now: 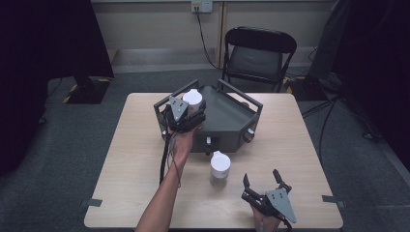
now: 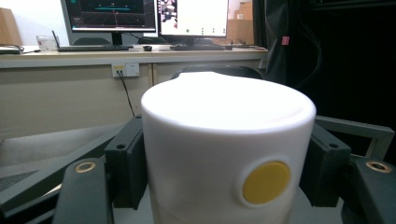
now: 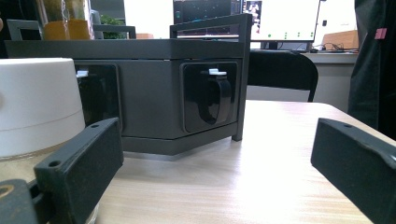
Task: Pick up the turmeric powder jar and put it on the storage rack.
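Left claw (image 1: 186, 112) clamps the white jar (image 2: 228, 154) over the grey rack (image 1: 227, 118).
We should keep it upright, probably lowering gently; right claw (image 1: 263, 182) waits wide open, empty.

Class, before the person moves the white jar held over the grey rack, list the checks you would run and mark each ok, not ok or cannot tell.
1. Left tool shut on the held white jar: ok, pads press both sides.
2. Held jar upright: ok.
3. Held jar over the grey rack: ok, at its left corner; whether its base rests there, cannot tell.
4. Right tool open and empty: ok, jaws stand apart above the table.
5. Second white-lidded jar upright on the table in front of the rack: ok.
6. Spot under the held jar free: cannot tell, hidden by the hand.
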Action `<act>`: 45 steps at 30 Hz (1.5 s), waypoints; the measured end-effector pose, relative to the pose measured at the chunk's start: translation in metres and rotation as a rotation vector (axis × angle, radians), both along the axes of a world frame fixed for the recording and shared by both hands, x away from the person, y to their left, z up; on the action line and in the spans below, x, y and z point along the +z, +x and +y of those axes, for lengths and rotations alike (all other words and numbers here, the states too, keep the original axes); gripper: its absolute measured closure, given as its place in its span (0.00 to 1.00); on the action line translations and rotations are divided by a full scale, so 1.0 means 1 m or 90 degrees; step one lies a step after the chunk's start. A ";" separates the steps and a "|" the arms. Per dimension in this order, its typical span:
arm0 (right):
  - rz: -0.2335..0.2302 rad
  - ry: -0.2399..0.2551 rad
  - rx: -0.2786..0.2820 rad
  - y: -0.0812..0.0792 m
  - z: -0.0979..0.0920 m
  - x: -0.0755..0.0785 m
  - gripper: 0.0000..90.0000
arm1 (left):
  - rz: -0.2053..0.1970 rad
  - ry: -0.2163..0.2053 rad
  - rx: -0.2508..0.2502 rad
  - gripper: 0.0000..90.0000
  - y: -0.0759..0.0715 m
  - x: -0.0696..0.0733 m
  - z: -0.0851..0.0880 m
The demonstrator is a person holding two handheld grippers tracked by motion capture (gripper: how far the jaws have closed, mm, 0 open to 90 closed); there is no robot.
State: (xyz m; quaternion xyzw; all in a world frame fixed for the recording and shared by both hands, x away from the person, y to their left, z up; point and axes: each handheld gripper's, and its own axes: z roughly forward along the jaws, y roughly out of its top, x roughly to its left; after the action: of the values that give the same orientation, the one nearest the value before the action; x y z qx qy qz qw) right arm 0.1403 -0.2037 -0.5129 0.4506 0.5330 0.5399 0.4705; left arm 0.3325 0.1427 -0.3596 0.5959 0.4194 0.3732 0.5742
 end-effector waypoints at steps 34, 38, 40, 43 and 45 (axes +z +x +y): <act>0.000 0.000 -0.001 0.000 0.000 0.000 0.01 | -0.031 -0.037 0.016 0.00 -0.020 -0.004 0.010; 0.000 0.000 -0.001 0.000 0.000 0.000 0.01 | -0.038 -0.042 0.016 0.00 -0.025 -0.002 0.013; 0.000 0.001 -0.002 0.000 0.001 0.000 0.01 | -0.042 -0.037 0.012 0.00 -0.027 -0.001 0.014; 0.000 0.000 -0.004 0.000 0.001 0.000 0.01 | -0.047 -0.037 0.002 0.00 -0.030 -0.001 0.017; 0.000 0.000 -0.004 0.000 0.001 0.000 0.01 | -0.047 -0.036 0.001 0.00 -0.032 0.000 0.018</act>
State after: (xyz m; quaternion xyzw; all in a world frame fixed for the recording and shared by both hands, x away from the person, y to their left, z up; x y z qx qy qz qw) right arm 0.1401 -0.2027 -0.5130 0.4521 0.5315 0.5387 0.4721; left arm 0.3000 0.1605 -0.3593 0.5648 0.4091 0.3834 0.6055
